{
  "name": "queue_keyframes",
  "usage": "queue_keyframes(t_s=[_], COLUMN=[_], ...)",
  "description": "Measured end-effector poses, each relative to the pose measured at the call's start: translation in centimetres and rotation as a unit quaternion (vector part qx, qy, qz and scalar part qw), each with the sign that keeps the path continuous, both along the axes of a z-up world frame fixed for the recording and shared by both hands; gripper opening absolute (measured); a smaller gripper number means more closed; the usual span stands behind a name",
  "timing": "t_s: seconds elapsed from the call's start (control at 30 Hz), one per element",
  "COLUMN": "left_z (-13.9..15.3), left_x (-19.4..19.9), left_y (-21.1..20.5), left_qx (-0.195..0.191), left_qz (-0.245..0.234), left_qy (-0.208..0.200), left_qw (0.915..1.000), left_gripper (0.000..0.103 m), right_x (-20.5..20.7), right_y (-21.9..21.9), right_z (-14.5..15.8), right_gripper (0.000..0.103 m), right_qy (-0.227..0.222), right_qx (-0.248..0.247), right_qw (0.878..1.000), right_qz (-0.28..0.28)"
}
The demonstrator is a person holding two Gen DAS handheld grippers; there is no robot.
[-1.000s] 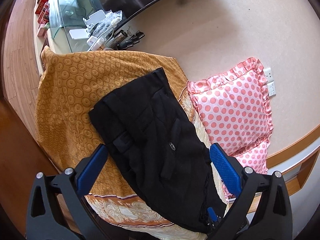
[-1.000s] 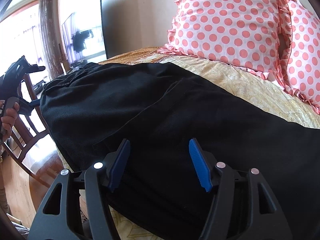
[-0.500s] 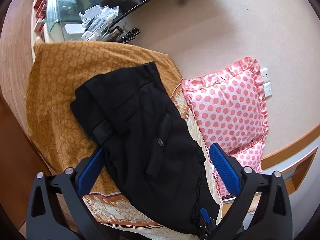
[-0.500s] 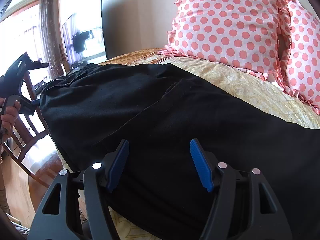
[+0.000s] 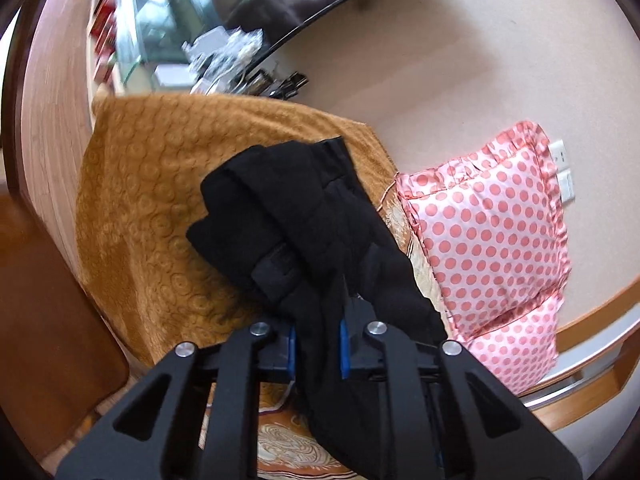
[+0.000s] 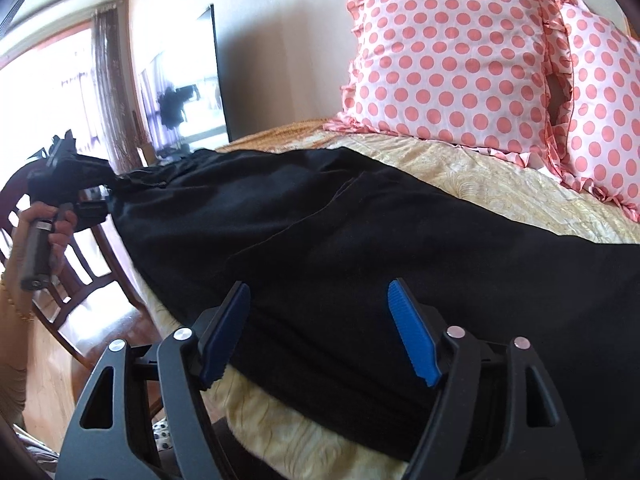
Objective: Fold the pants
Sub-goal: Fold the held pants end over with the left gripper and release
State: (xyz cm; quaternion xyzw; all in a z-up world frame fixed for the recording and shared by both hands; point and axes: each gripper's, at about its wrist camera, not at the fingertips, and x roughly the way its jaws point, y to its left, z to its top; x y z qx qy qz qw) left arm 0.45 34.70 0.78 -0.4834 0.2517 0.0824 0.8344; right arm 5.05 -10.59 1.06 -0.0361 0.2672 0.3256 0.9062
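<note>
One bed, covered by a mustard-gold bedspread with a raised ring pattern (image 5: 152,208) that gives way to a pale cream paisley section (image 6: 492,184) nearer the head. One pair of black fabric pants (image 5: 304,224), laid lengthwise across the bedspread and bunched into folds at the far end in the left wrist view; in the right wrist view the same pants (image 6: 360,248) spread broad and mostly flat over the cream section, reaching the mattress edge. Two square pink satin pillows with coral polka dots and ruffled edges (image 6: 452,60), propped upright side by side against the wall, just beyond the pants. One dark wooden chair (image 6: 72,292), standing beside the bed. One left gripper (image 5: 316,346), black frame with blue pads, jaws drawn nearly together and pinching a gathered ridge of the black pants between them. One right gripper (image 6: 320,332), of the same make, jaws spread wide apart, gripping nothing, its fingers over the near edge of the pants.
</note>
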Motion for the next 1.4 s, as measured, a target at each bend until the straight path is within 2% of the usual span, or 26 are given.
queue_keyframes(t_s=[0.03, 0.1, 0.2, 0.27, 0.43, 0.63, 0.73, 0.8, 0.83, 0.9, 0.97, 1.03, 1.1, 1.2, 1.27, 1.33, 1.4], left_z=[0.9, 2.6, 6.2, 8.1, 13.2, 16.1, 15.7, 14.3, 13.0, 9.6, 5.9, 3.0, 2.6, 5.0, 6.4, 7.7, 7.9], left_x=[0.1, 0.3, 1.1, 1.7, 4.3, 7.5, 8.6, 9.0, 9.3, 10.0, 10.7, 11.1, 10.9, 10.7, 10.2, 9.2, 8.3], left_y=[-0.6, -1.6, -4.5, -6.3, -13.6, -23.6, -28.4, -31.3, -33.4, -37.3, -40.3, -41.7, -41.9, -40.9, -41.2, -41.9, -42.6], left_qx=[0.024, 0.063, 0.131, 0.156, 0.224, 0.248, 0.240, 0.227, 0.223, 0.213, 0.201, 0.194, 0.201, 0.205, 0.218, 0.220, 0.215], left_qz=[-0.002, -0.010, -0.037, -0.061, -0.150, -0.266, -0.323, -0.361, -0.388, -0.445, -0.491, -0.513, -0.509, -0.488, -0.477, -0.479, -0.495], left_qy=[-0.003, -0.013, -0.039, -0.055, -0.097, -0.147, -0.164, -0.164, -0.158, -0.122, -0.066, -0.034, -0.038, -0.073, -0.094, -0.112, -0.121], left_qw=[0.9997, 0.9979, 0.9900, 0.9843, 0.9580, 0.9199, 0.9009, 0.8897, 0.8805, 0.8610, 0.8449, 0.8358, 0.8365, 0.8454, 0.8463, 0.8427, 0.8330], left_gripper=[0.013, 0.012, 0.012, 0.012, 0.012, 0.012, 0.012, 0.012, 0.012, 0.012, 0.011, 0.011, 0.011, 0.011, 0.011, 0.011, 0.011], right_x=[-0.4, -1.0, -1.9, -2.2, -2.7, -4.1, -5.1, -5.7, -5.9, -6.0, -6.2, -6.5, -6.6, -6.8, -6.8, -6.7, -6.7], right_y=[-0.8, -2.2, -4.7, -6.6, -11.9, -17.8, -20.1, -21.4, -21.9, -22.9, -23.8, -24.5, -24.9, -25.5, -25.7, -25.8, -25.7], right_z=[0.3, 0.6, 1.2, 1.4, 1.0, 0.1, -0.3, -0.6, -0.8, -1.3, -1.9, -2.2, -2.3, -2.4, -2.5, -2.7, -2.9], right_gripper=[0.084, 0.084, 0.084, 0.084, 0.084, 0.084, 0.085, 0.085, 0.085, 0.085, 0.085, 0.085, 0.085, 0.085, 0.085, 0.085, 0.086], right_qy=[0.000, -0.001, -0.010, -0.012, -0.003, 0.007, 0.007, 0.009, 0.010, 0.016, 0.025, 0.028, 0.026, 0.023, 0.023, 0.023, 0.026], right_qx=[0.012, 0.028, 0.038, 0.042, 0.070, 0.103, 0.114, 0.119, 0.120, 0.123, 0.126, 0.126, 0.126, 0.126, 0.129, 0.133, 0.135], right_qw=[1.000, 1.000, 0.999, 0.998, 0.993, 0.980, 0.973, 0.968, 0.966, 0.963, 0.959, 0.957, 0.956, 0.954, 0.953, 0.951, 0.951], right_qz=[0.002, 0.002, -0.016, -0.037, -0.098, -0.171, -0.202, -0.221, -0.228, -0.241, -0.252, -0.261, -0.265, -0.272, -0.274, -0.277, -0.277])
